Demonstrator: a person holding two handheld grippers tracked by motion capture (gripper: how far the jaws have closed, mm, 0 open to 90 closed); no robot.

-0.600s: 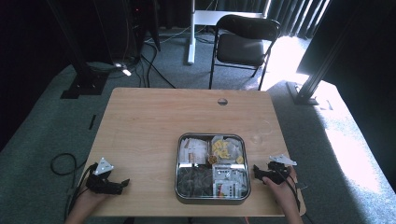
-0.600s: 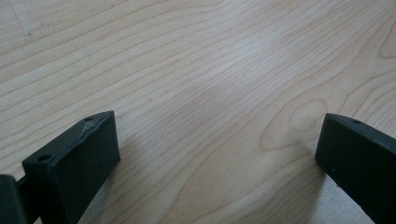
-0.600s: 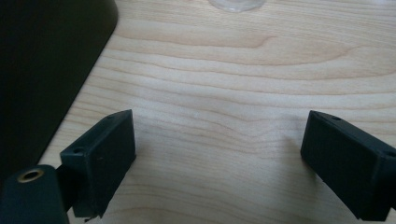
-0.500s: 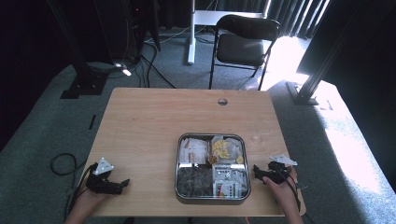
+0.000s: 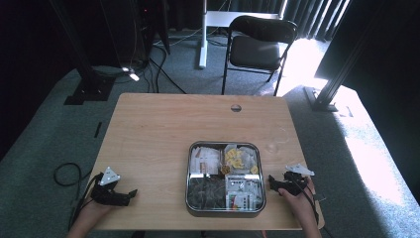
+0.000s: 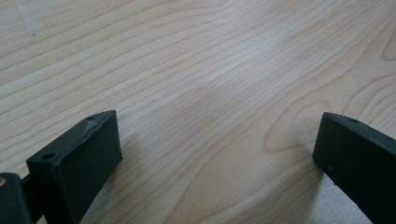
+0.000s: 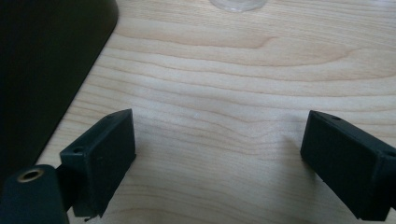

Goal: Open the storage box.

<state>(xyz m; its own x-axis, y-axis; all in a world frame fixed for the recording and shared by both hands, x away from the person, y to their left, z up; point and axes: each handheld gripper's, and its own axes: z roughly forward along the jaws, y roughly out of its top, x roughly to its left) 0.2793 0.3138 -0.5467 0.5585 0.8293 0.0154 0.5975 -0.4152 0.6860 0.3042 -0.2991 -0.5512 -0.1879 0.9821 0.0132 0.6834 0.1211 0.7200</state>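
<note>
I hold my right gripper (image 5: 271, 182) low over the worktop (image 5: 163, 129), jaws spread apart with only bare wood between them, as the right gripper view confirms. The metal tray (image 5: 189, 173) lies just ahead of its tips, on the side the jaws point toward; in the right gripper view its dark wall (image 7: 42, 60) rises just to the left of my left jaw, close but not touching. The tray is nearly square with rounded corners, so it offers no real long axis; its near wall runs across my line of approach. It holds four compartments of small packets (image 5: 205, 159), whose print I cannot read. My left gripper (image 5: 130, 194) rests well apart from the tray on the opposite side, jaws also spread with nothing in them, pointing toward it over plain wood. I judge the right hand to be much the nearer one, so the next reach into the tray or onto its rim falls to it.
</note>
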